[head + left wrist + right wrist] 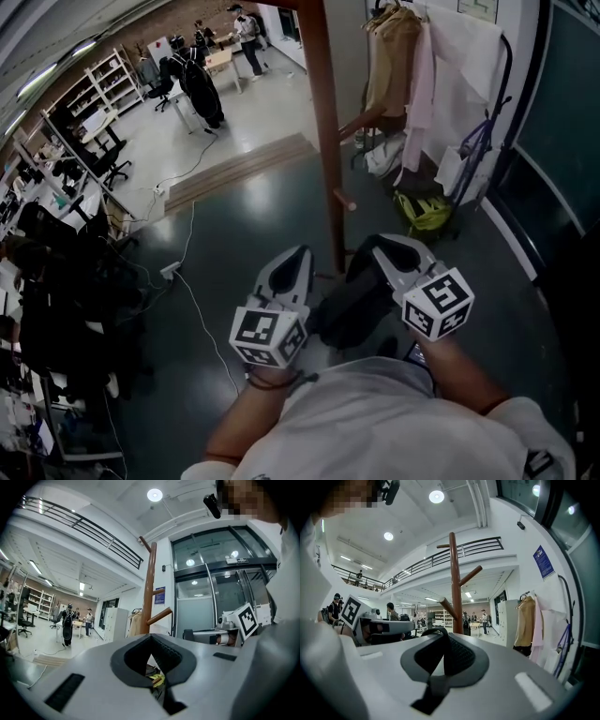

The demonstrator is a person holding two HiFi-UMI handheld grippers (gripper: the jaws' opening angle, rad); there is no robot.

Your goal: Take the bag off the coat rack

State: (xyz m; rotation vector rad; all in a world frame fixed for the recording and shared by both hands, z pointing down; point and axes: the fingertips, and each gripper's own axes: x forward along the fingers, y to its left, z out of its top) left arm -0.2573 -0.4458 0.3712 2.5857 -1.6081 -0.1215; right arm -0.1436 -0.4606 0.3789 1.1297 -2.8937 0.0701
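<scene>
Bag [352, 305]: one, black, between two grippers, beside the one rack [323, 141]. Its long axis runs from the pole toward the person, strap [436, 677] end uppermost. Right gripper [377, 247]: fingers clamped on the strap. Left gripper [298, 255]: fingers together, empty.

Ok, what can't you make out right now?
Head view: the bag is mostly hidden between the left gripper and right gripper.
Head view: the coat rack top is cut off by the upper edge.
Left gripper view: the gripper's own body blocks its tips, so its grip is unclear.
</scene>
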